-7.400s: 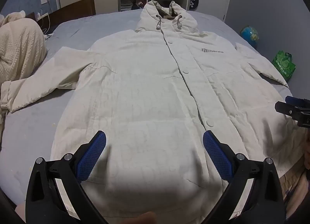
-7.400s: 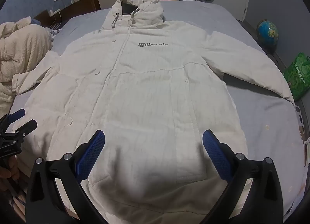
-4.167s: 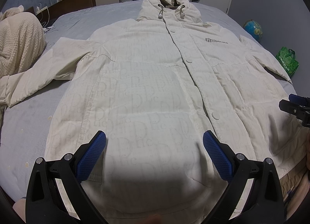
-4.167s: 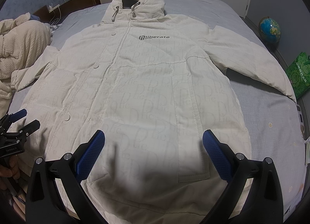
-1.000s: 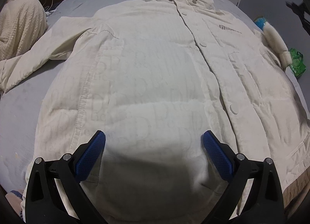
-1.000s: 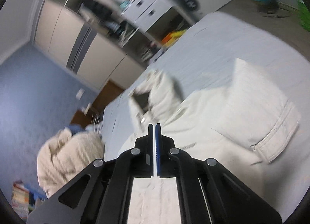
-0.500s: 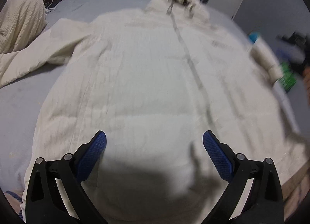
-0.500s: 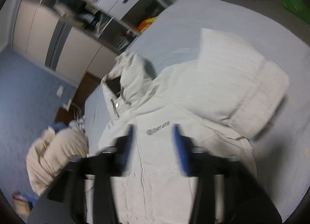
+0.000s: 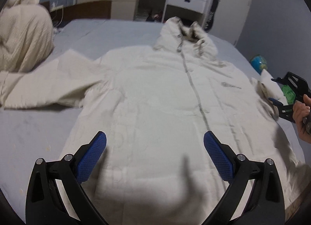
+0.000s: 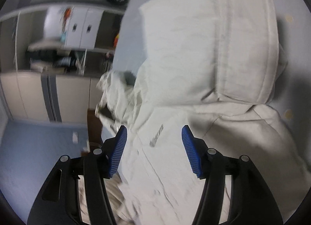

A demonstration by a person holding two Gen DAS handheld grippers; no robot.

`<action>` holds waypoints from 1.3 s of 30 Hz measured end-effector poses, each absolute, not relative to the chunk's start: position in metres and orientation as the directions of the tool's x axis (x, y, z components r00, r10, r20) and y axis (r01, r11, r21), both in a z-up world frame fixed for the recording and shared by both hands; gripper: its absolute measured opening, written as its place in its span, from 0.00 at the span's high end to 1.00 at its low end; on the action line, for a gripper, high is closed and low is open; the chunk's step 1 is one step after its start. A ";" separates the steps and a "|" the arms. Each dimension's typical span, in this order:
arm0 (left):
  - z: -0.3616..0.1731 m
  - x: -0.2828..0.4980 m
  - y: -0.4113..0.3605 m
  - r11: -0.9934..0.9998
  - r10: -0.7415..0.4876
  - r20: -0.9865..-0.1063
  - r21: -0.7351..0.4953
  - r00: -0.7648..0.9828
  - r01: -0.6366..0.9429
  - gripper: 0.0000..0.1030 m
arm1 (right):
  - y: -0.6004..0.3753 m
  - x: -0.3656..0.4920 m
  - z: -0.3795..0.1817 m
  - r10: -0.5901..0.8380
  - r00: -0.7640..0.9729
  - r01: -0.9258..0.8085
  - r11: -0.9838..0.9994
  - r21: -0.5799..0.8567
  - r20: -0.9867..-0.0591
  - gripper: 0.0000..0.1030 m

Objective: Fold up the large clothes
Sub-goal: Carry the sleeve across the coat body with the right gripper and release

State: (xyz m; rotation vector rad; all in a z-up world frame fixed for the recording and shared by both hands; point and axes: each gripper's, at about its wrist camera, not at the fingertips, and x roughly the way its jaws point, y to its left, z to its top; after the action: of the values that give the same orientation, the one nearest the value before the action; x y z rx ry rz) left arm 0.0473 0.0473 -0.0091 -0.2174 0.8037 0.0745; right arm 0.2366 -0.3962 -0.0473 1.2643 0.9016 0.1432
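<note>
A cream hooded coat (image 9: 155,96) lies face up and spread across the grey bed (image 9: 35,123), hood (image 9: 186,38) toward the wardrobe. The left hand-held gripper (image 9: 155,154) hovers over the coat's lower front with its blue pads wide apart, gripping nothing. The right hand-held gripper (image 10: 154,151) is also spread open and empty, above the chest logo (image 10: 156,135); beyond it one sleeve (image 10: 210,50) lies bent back at the shoulder. The other sleeve (image 9: 44,87) stretches out flat beside a knitted blanket (image 9: 21,36).
</note>
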 end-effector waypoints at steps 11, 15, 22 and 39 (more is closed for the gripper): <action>-0.032 0.058 0.053 0.972 -0.014 -0.777 -0.159 0.630 -0.175 0.06 | -0.426 0.247 -0.071 0.411 0.730 0.475 0.268 0.838 -0.546 0.80; -0.032 0.058 0.055 0.972 -0.015 -0.779 -0.158 0.626 -0.174 0.06 | -0.418 0.254 -0.037 0.385 0.704 0.416 0.457 0.786 -0.596 0.86; -0.027 0.058 0.065 0.956 -0.062 -0.769 -0.228 0.636 -0.184 0.06 | -0.372 0.273 0.051 0.296 0.642 0.128 0.869 0.479 -0.708 0.93; -0.014 0.054 0.097 0.907 -0.059 -0.736 -0.322 0.674 -0.273 0.06 | -0.166 0.232 0.095 0.446 0.461 -0.539 0.827 0.156 -0.767 0.95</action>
State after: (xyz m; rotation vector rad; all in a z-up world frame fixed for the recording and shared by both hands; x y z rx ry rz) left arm 0.0543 0.0966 -0.0143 -0.4306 0.8290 0.1245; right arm 0.2324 -0.1657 0.0946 -0.1144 0.9074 0.6075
